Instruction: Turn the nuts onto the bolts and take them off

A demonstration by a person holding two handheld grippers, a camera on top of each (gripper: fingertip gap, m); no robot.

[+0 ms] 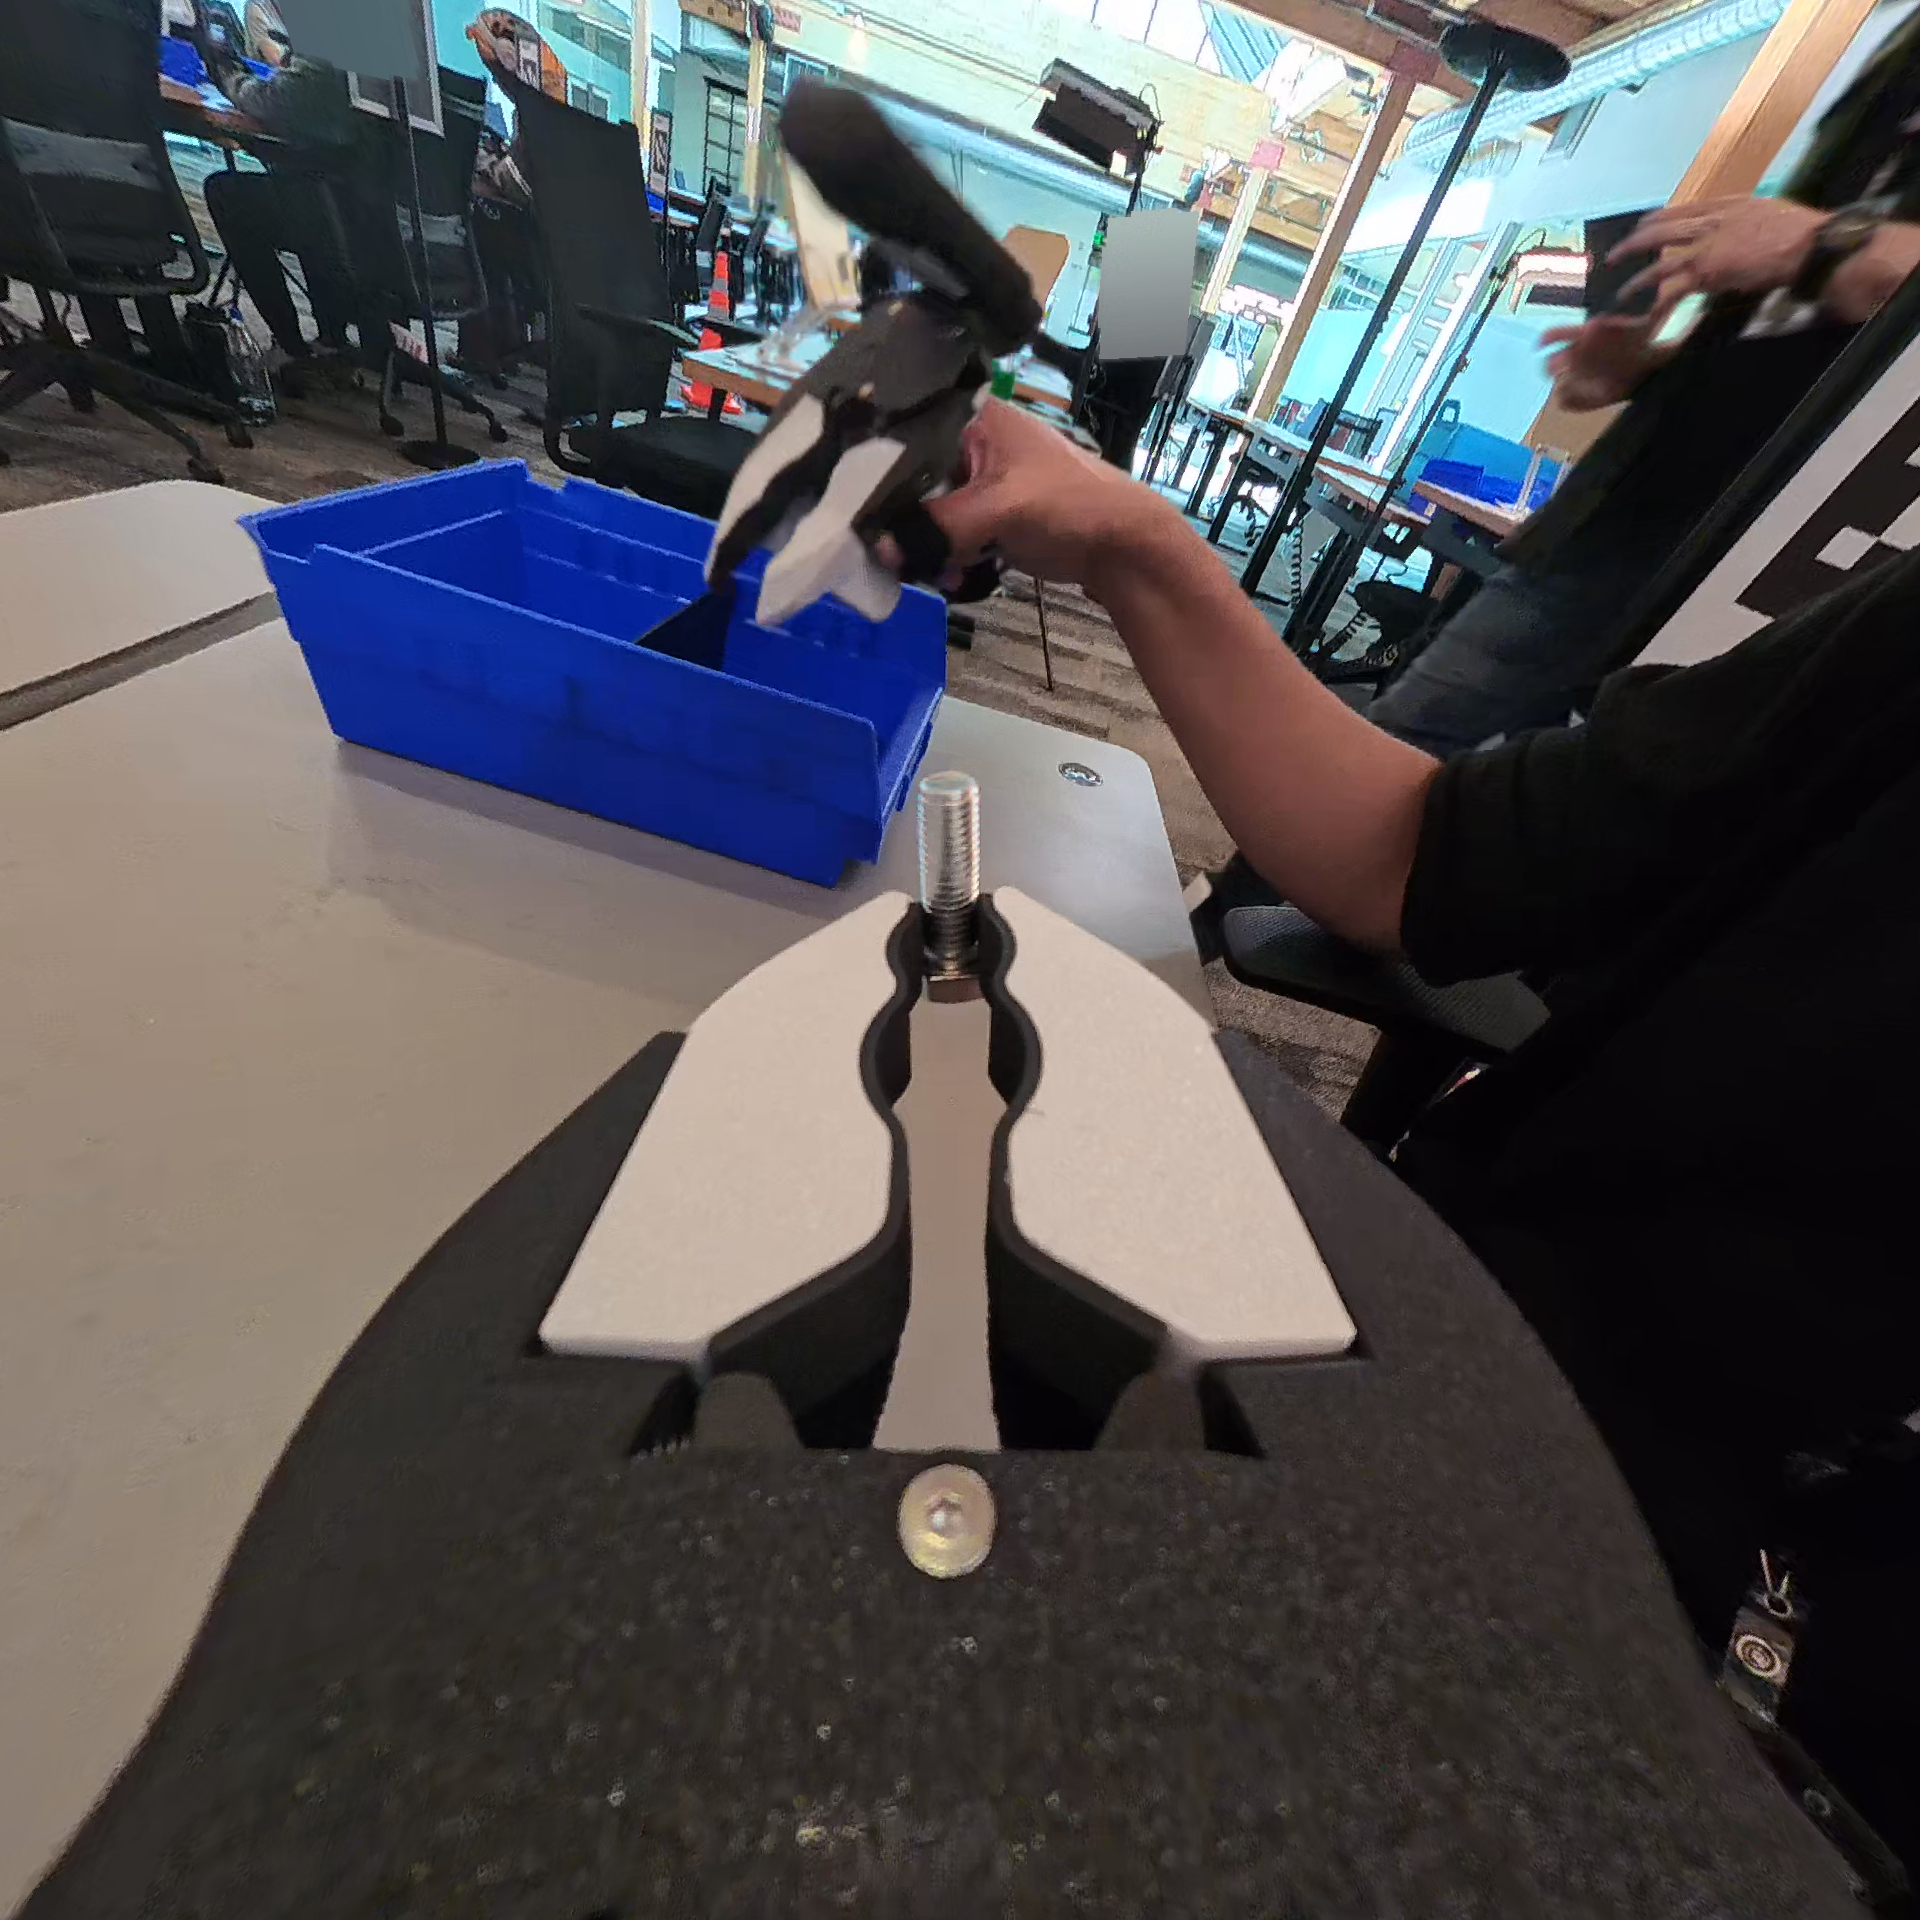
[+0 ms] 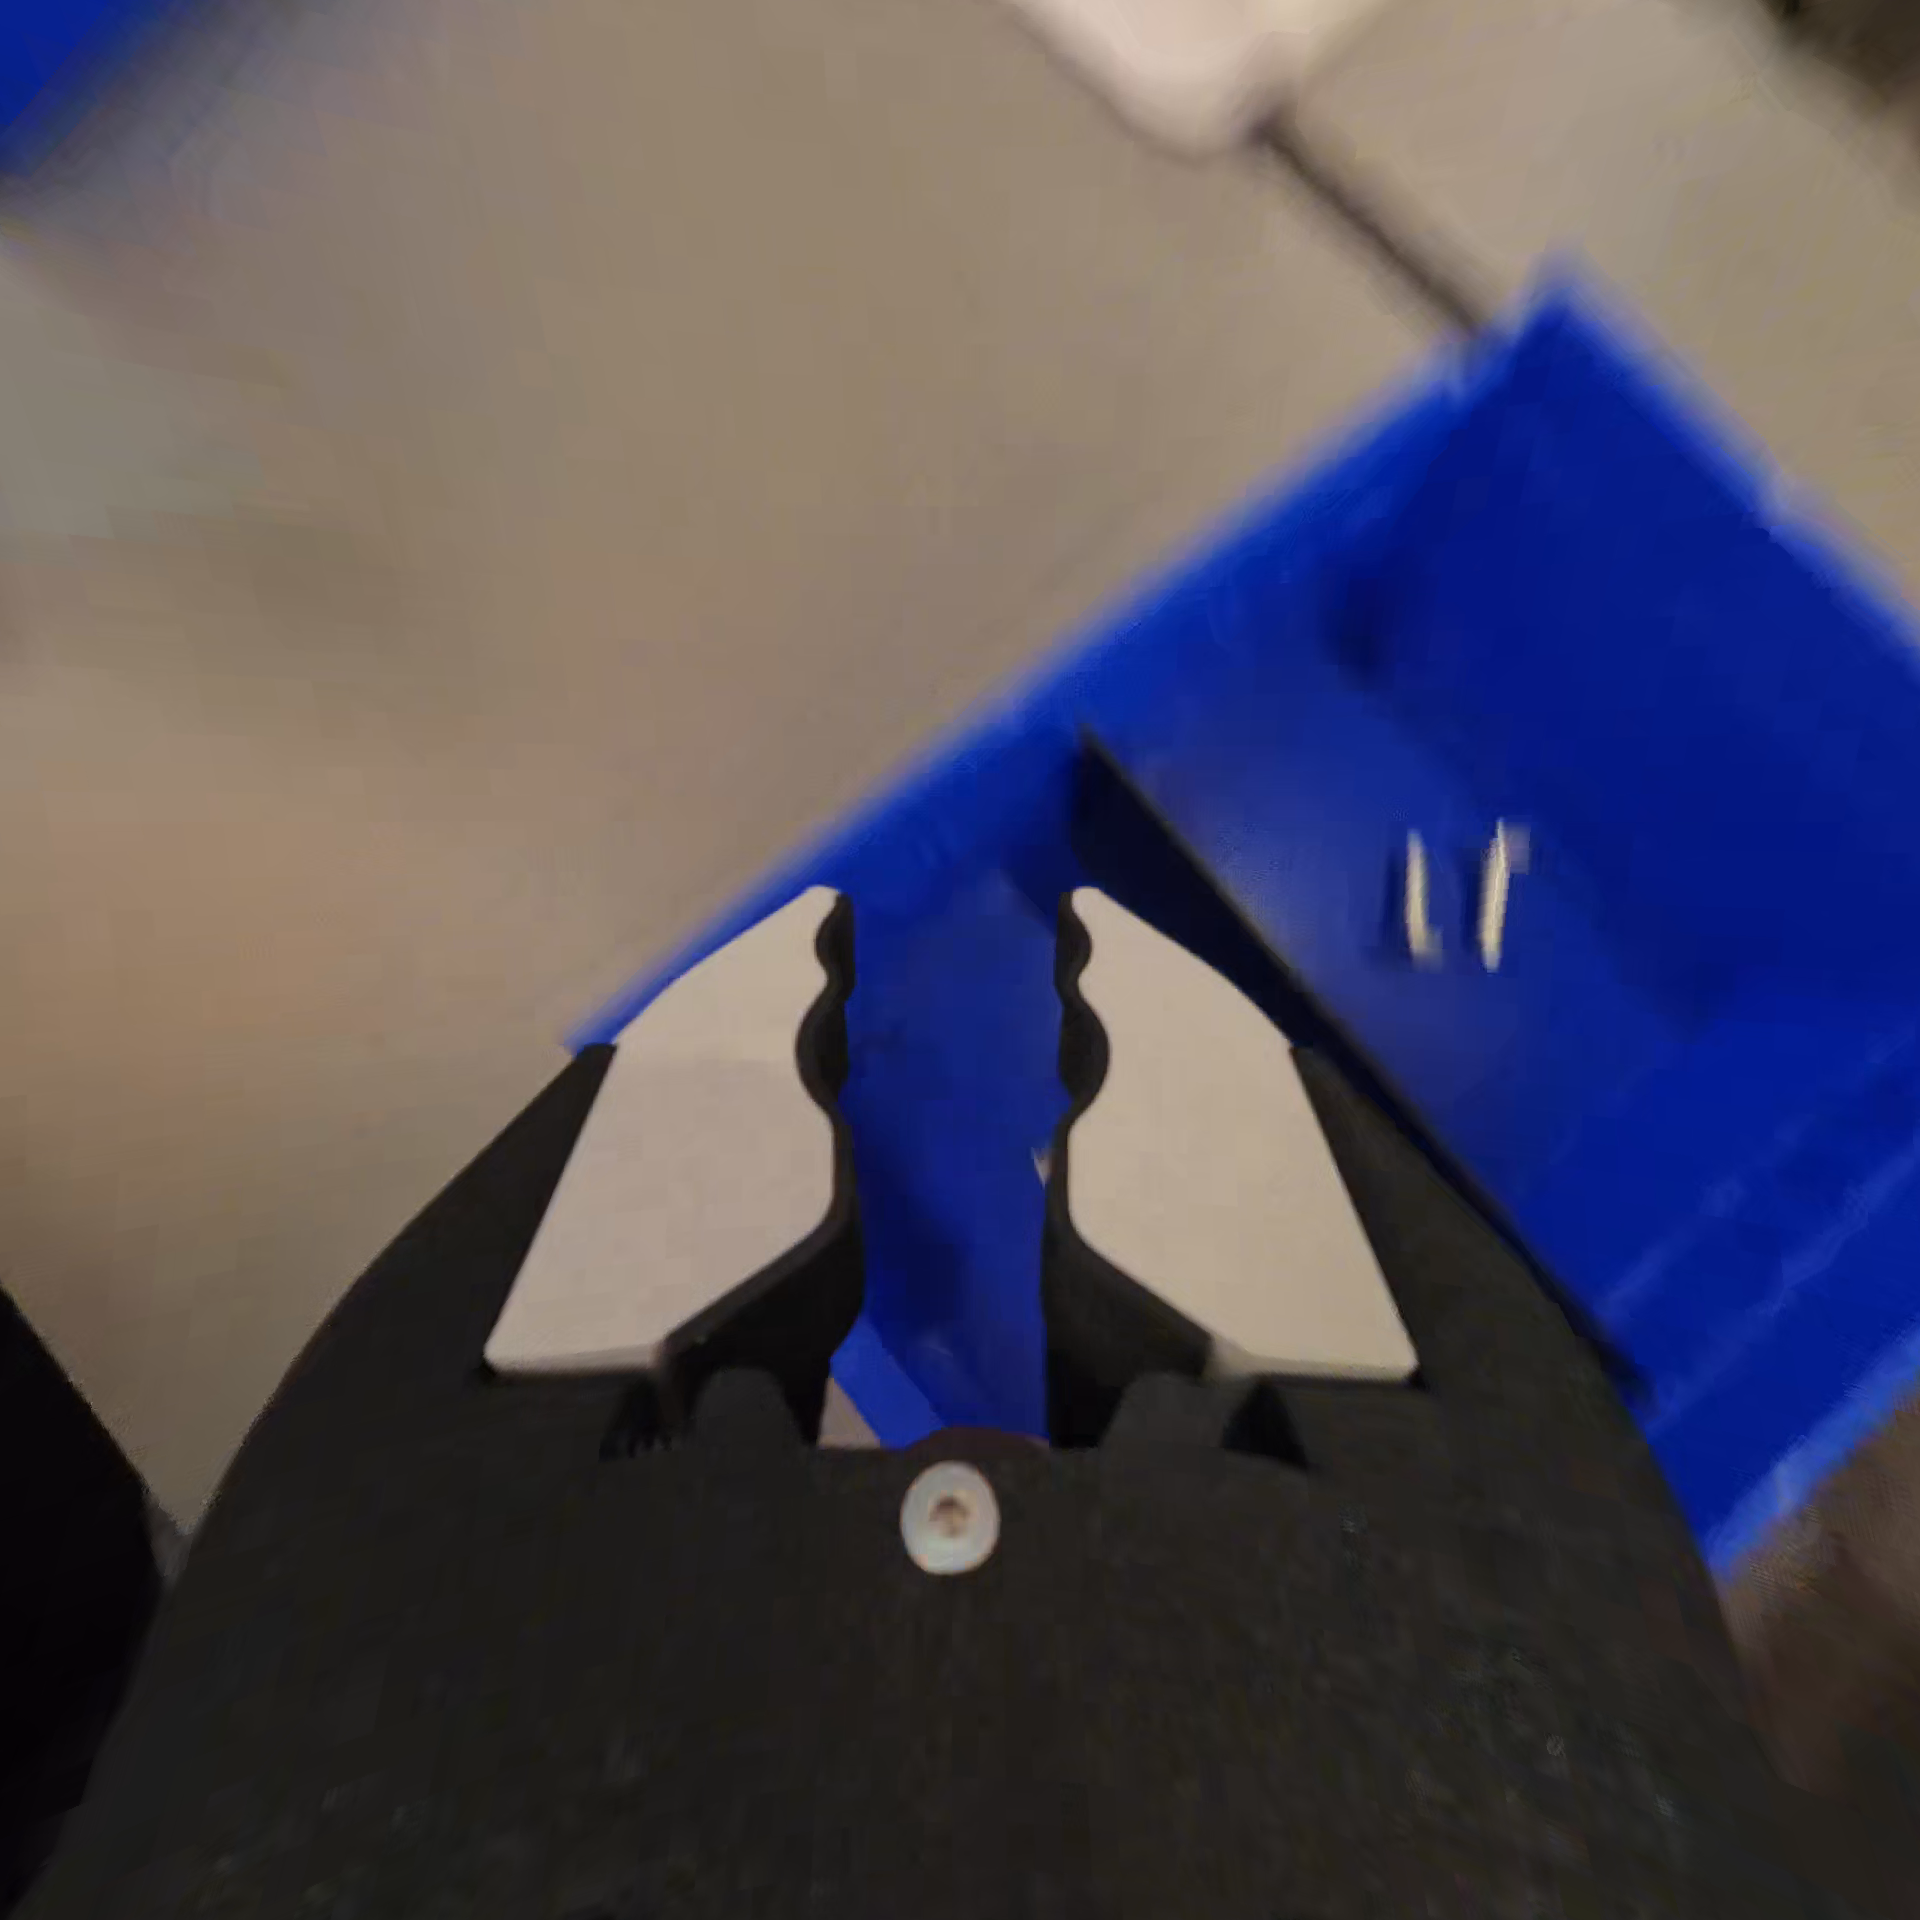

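My left hand-held gripper (image 1: 948, 940) clamps an upright bolt (image 1: 947, 847). My right hand-held gripper (image 2: 954, 914), parted and empty, hangs over the blue bin (image 2: 1621, 675) holding blurred metal pieces (image 2: 1455, 899).

The threaded silver metal bolt (image 1: 947, 873) stands upright at the centre of the left wrist view, its head clamped between the tips of the left gripper (image 1: 948, 951), above the pale grey tabletop (image 1: 208, 1039). Behind it, toward the upper left of the frame, the blue plastic open-topped bin (image 1: 582, 665) rests on that tabletop. The right gripper (image 1: 774, 582) hangs over the bin's near right end, upper centre of the frame. In the right wrist view the bin (image 2: 1558, 831) fills the right half, with blurred silver metal pieces (image 2: 1455, 899) lying inside it, right of the right gripper (image 2: 954, 914).
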